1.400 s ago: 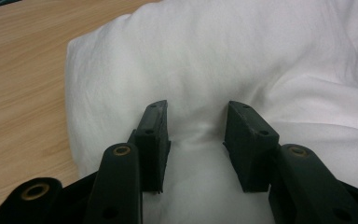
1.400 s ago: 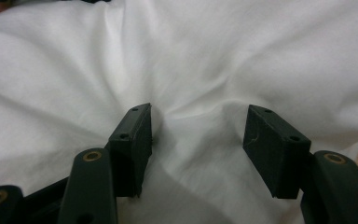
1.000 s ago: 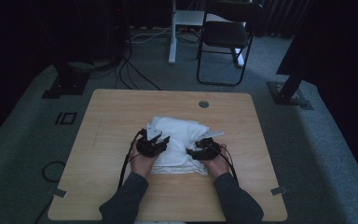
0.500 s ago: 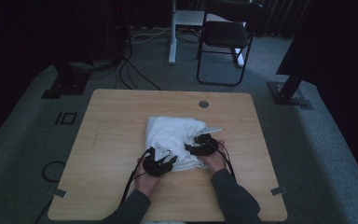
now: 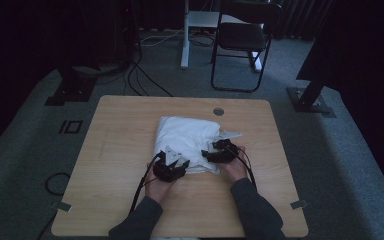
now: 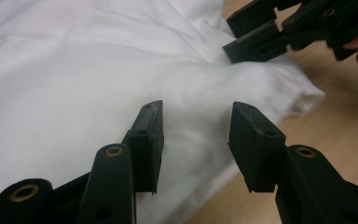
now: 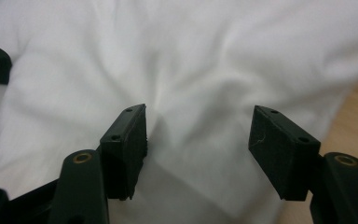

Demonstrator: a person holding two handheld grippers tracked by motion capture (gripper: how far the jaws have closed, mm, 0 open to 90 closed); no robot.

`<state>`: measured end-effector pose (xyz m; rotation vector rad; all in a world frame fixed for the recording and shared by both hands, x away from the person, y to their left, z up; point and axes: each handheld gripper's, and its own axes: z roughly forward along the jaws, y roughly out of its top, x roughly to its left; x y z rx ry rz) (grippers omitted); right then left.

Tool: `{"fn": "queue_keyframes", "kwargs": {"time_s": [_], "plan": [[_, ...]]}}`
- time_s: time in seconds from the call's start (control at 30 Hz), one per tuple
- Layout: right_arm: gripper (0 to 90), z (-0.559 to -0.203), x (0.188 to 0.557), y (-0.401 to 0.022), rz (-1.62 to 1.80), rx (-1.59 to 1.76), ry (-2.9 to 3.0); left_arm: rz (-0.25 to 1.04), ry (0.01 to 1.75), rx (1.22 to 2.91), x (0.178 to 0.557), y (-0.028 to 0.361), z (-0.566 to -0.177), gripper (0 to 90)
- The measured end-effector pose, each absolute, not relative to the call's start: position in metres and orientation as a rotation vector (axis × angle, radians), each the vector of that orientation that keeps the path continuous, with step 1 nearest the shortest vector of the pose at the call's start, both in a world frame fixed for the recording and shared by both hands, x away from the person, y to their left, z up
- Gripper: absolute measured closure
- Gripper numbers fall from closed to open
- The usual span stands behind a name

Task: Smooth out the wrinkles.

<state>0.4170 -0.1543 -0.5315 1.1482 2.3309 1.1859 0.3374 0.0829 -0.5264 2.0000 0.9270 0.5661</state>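
A white cloth (image 5: 187, 137) lies folded and rumpled in the middle of the wooden table (image 5: 115, 150). My left gripper (image 5: 173, 164) is at the cloth's near left corner. In the left gripper view the cloth (image 6: 74, 70) spreads under the left gripper (image 6: 196, 135), whose jaws have just been opening and stand apart above the hem without pressing it. My right gripper (image 5: 215, 152) is at the cloth's near right edge. Its jaws have also just been opening. The right gripper (image 7: 198, 140) straddles a soft ridge of cloth (image 7: 205, 60) with neither pad touching it.
A round cable hole (image 5: 218, 111) sits near the table's far edge. A black chair (image 5: 242, 37) and a white desk leg (image 5: 184, 45) stand on the carpet beyond. Cables (image 5: 145, 80) run over the floor at the far left. Bare wood surrounds the cloth.
My left gripper has come off the cloth's left side and moved toward me, to its near corner. The right gripper has stayed about where it was.
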Motion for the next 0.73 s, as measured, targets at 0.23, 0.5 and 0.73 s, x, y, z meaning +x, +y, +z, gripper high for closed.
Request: {"fn": "queue_keyframes", "kwargs": {"time_s": [0.23,0.5,0.73], "plan": [[35.8,-0.536,0.388,-0.193,1.118,1.163,2.282,0.565,0.889,2.011,0.315,0.099,-0.525,53.3],[35.9,-0.538,0.355,-0.242,1.175,1.285,2.172,0.577,0.988,1.947,0.307,0.141,-0.52,52.4],[37.8,-0.542,0.335,-0.273,1.236,1.382,2.066,0.595,1.058,1.912,0.306,0.164,-0.522,51.7]]}}
